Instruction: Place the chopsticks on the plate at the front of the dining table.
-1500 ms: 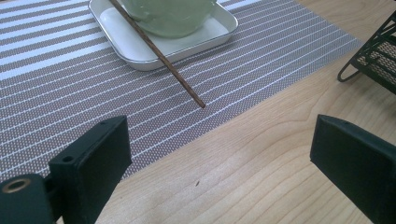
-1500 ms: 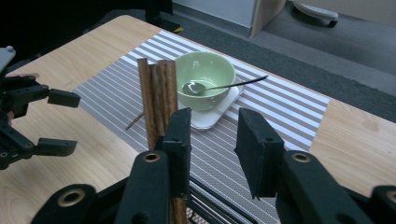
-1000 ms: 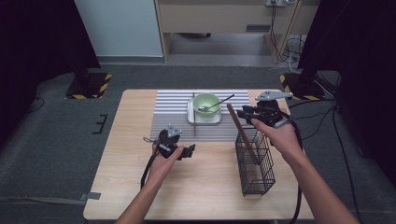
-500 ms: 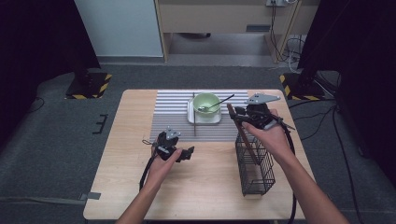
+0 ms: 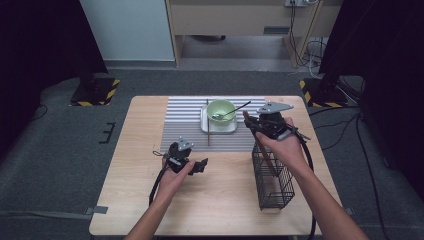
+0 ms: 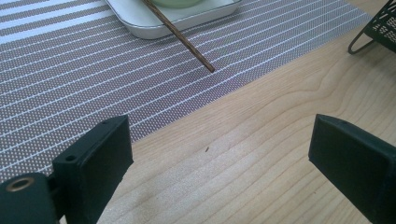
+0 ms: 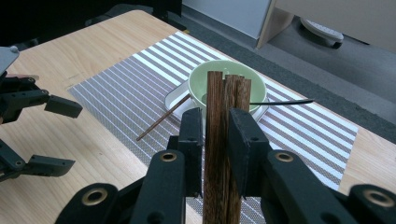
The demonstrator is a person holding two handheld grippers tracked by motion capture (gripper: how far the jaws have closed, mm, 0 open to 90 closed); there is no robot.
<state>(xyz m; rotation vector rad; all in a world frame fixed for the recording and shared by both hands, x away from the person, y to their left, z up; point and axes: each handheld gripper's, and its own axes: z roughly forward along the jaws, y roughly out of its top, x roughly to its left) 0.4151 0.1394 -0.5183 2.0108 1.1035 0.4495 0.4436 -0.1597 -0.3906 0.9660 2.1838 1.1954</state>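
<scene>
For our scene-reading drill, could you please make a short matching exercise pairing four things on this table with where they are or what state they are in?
Things:
1. chopsticks
2. single chopstick
3. bowl
4. left gripper

States:
a. open, nothing between the jaws
b. leaning on the tray, tip on the mat
c. clamped in the right gripper
d. on the tray, a spoon in it

Pairs: 1-c, 2-b, 3-d, 4-a

One bowl (image 5: 220, 109), one tray (image 5: 206, 125), one wire basket (image 5: 272, 182), one striped mat (image 5: 182, 125).
</scene>
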